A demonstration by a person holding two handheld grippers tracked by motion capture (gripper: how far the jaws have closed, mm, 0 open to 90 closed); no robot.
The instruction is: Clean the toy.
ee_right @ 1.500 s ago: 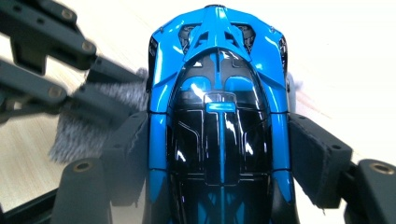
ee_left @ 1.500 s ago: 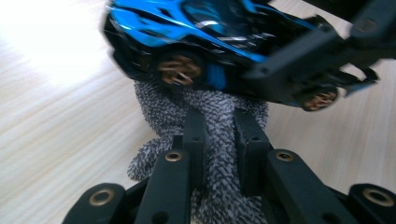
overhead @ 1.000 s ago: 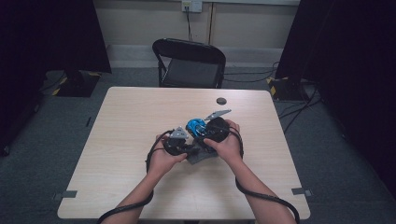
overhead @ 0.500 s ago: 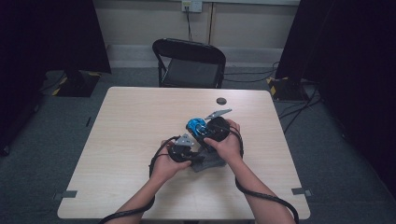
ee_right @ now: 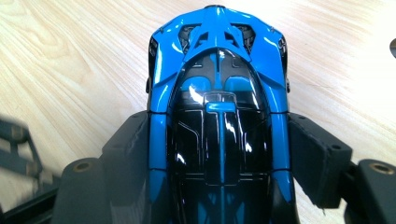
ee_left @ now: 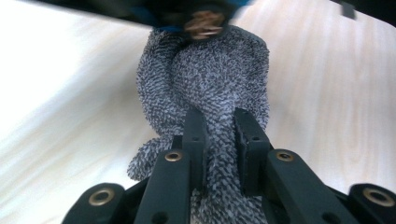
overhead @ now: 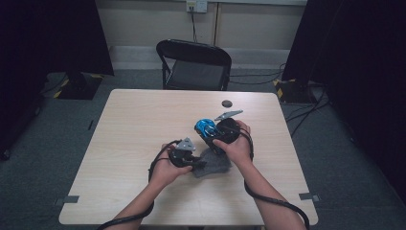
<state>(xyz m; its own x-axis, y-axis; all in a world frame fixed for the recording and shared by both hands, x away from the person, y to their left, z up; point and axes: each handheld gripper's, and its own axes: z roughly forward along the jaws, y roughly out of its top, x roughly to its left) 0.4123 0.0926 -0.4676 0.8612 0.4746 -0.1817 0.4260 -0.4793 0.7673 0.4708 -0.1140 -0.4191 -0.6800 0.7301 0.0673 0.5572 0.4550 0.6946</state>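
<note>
1. The left tool (overhead: 198,164) pinches the edge of a grey cloth (overhead: 213,165) lying on the counter (overhead: 139,124).
2. The right tool (overhead: 207,130) holds a blue toy car (overhead: 205,127) just beyond the cloth.
3. A small dark disc (overhead: 227,103) lies near the counter's far edge, before a black chair (overhead: 194,64).

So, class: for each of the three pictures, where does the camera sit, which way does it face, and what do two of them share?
High view: above the table's near side, facing forward and down; both forearms enter below.
Left gripper view: on the left claw, looking along its jaws, shut on the grey knitted cloth.
Right gripper view: on the right claw, whose jaws clamp the glossy blue-and-black toy car.
Shared: the pale wooden table.
</note>
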